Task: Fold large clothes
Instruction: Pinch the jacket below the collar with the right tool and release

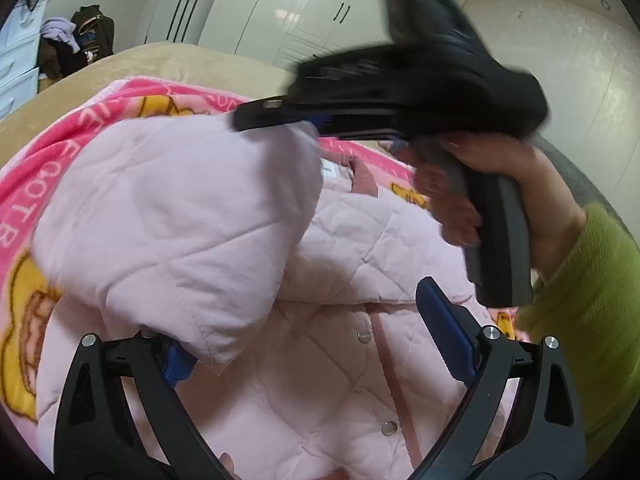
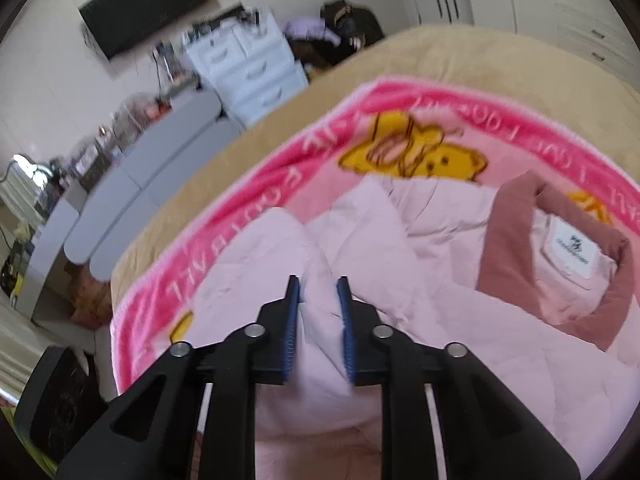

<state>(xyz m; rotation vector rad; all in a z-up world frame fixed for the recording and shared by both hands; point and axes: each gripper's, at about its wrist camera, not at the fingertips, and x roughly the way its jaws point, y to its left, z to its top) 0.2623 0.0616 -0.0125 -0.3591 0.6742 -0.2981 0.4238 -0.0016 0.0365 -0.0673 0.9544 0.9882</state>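
Note:
A pale pink quilted jacket with a dusty-rose collar lies on a pink cartoon blanket on the bed. My right gripper is shut on a fold of the jacket's sleeve; in the left wrist view it holds that sleeve lifted over the jacket body. My left gripper is open, its jaws wide apart just above the jacket's snap-button front, with the sleeve cuff resting against the left finger.
The blanket lies on a tan bedspread. White wardrobes stand behind the bed. A white drawer unit, a clothes pile and a wall TV are at the far left.

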